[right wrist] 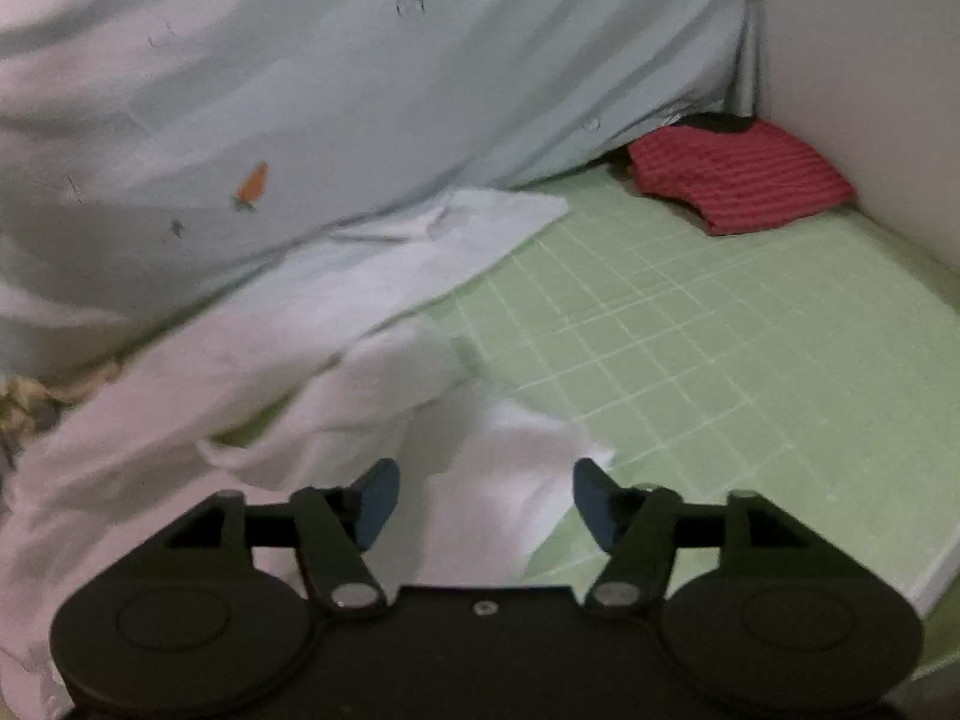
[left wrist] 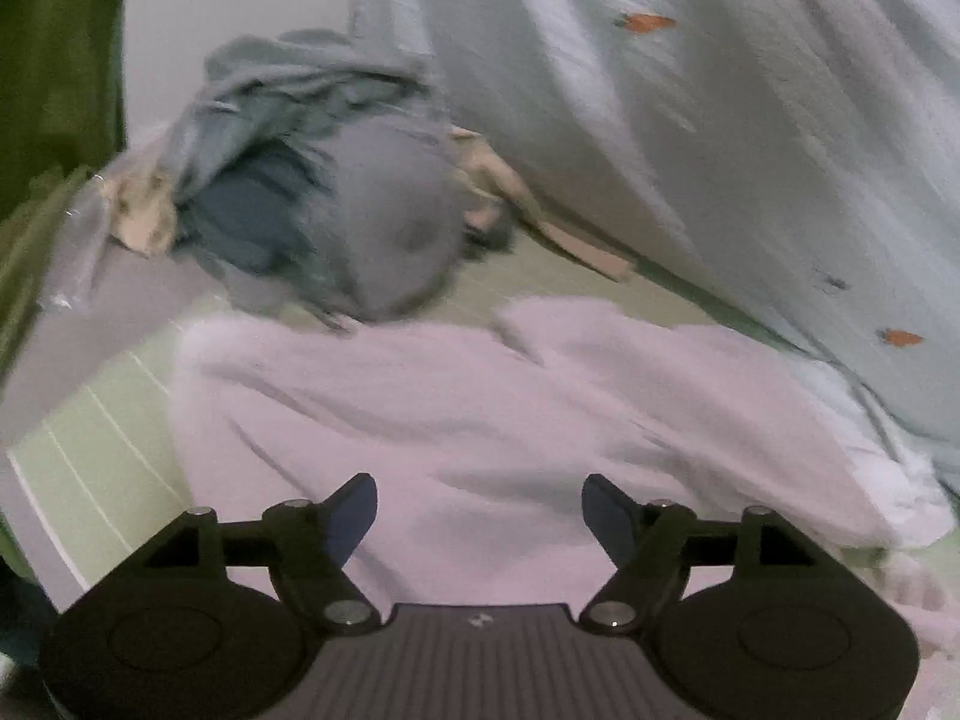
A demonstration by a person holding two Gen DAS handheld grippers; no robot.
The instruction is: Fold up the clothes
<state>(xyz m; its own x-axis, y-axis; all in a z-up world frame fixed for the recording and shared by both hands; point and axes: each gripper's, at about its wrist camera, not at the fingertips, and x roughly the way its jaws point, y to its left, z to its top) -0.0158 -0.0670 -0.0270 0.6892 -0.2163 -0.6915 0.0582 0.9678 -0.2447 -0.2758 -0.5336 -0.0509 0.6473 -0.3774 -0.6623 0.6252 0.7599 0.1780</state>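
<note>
Left wrist view first: the left gripper (left wrist: 480, 516) hangs over the white garment (left wrist: 480, 408), its fingers (left wrist: 354, 510) spread wide with nothing between them. The cloth lies rumpled directly below and ahead, its long axis running left to right across the view. Beyond it, toward the far edge of the green mat (left wrist: 90, 468), sits a heap of grey-blue clothes (left wrist: 336, 198), well apart from the fingers, with a pale blue sheet (left wrist: 720, 150) rising on the right.

Right wrist view now: the right gripper (right wrist: 486, 498) is wide open too, holding nothing. The white garment (right wrist: 336, 372) stretches ahead and to the left along the foot of the pale blue sheet (right wrist: 360, 90); a loose flap lies between the fingers (right wrist: 594, 498). At the far right corner of the green mat (right wrist: 720, 348), a folded red striped garment (right wrist: 744, 180) rests against the wall.

Both grippers are right at the cloth; the right looks nearer a free edge to pinch.
</note>
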